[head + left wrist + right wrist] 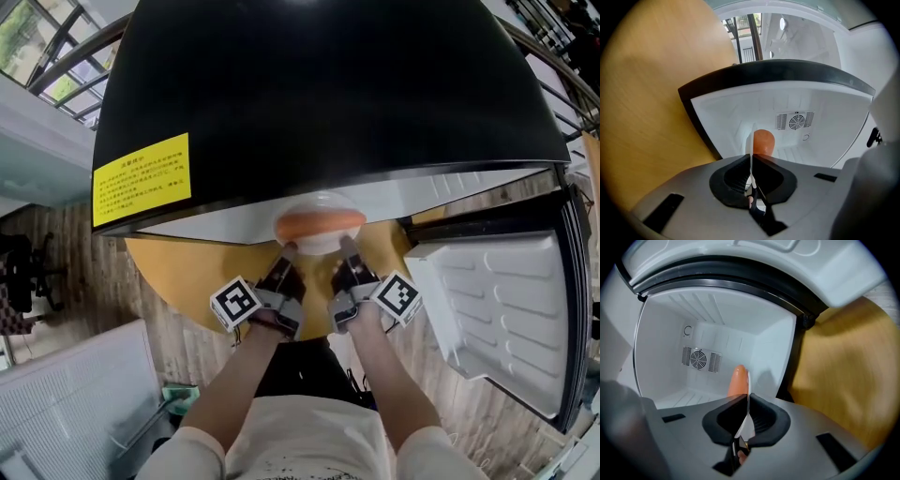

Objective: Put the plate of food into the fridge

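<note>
**Head view.** The fridge (328, 84) has a black top that fills the upper frame, with a yellow label (142, 178) on its left side. Its door (497, 309) stands open at the right and shows a white inner liner. The fridge rests on a round orange bench (178, 267). The plate (319, 242), carrying orange food (319, 223), sits at the mouth of the compartment, just under the fridge's front edge. The left hand-held gripper (289, 249) grips its near-left rim and the right hand-held gripper (347, 246) its near-right rim.

**Left gripper view.** The left hand-held gripper (751, 161) has its jaws closed onto the thin white plate (750, 147), which is seen edge-on. The food (763, 142) rises to the right of the rim. Behind it is the white fridge interior with a fan grille (796, 121) on the back wall. The bench (651, 103) fills the left side.

**Right gripper view.** The right hand-held gripper (746, 401) has its jaws clamped on the plate (748, 385), again edge-on. The food (737, 380) lies to the left of the rim. The fan grille (701, 359) shows on the back wall, and the bench (839, 380) lies at the right.
</note>
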`<act>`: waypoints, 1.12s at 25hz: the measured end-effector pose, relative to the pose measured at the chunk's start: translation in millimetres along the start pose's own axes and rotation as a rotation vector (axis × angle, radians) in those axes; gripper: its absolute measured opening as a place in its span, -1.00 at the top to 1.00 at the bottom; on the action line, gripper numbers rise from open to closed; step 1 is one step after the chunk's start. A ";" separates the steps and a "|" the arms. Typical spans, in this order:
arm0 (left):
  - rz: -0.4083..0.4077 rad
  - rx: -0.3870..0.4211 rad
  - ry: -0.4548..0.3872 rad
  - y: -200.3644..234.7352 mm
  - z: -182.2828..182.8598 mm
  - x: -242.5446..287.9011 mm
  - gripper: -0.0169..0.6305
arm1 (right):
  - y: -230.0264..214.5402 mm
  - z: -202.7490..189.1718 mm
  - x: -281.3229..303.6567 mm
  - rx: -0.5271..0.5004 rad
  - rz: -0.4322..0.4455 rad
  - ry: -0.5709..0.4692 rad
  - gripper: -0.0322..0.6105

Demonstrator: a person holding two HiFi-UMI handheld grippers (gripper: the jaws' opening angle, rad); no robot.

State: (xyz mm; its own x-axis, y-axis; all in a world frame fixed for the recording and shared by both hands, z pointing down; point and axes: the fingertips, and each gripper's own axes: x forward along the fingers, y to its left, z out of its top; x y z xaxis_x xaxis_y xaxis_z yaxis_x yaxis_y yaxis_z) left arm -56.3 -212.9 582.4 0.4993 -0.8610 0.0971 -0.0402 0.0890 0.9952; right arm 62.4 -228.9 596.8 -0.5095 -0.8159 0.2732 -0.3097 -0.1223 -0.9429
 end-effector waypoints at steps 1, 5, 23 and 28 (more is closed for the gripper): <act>0.002 -0.001 -0.004 2.4 1.7 2.0 0.85 | -1.6 0.6 2.4 -0.001 -0.003 -0.001 0.79; 0.009 -0.006 -0.024 9.8 6.8 8.2 0.85 | -8.4 2.3 11.6 -0.003 -0.014 -0.006 0.79; 0.062 -0.019 -0.082 34.6 24.4 27.4 0.85 | -26.7 9.1 41.6 0.020 -0.050 -0.012 0.79; 0.099 -0.013 -0.090 44.0 27.9 29.1 0.85 | -29.6 10.3 48.4 0.026 -0.061 -0.012 0.79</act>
State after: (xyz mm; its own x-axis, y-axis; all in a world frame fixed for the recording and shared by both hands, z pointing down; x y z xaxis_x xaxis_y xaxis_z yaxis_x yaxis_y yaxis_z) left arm -67.7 -248.0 629.3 0.4133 -0.8893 0.1959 -0.0736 0.1818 0.9806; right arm 55.2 -270.5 636.0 -0.4801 -0.8133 0.3285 -0.3193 -0.1868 -0.9291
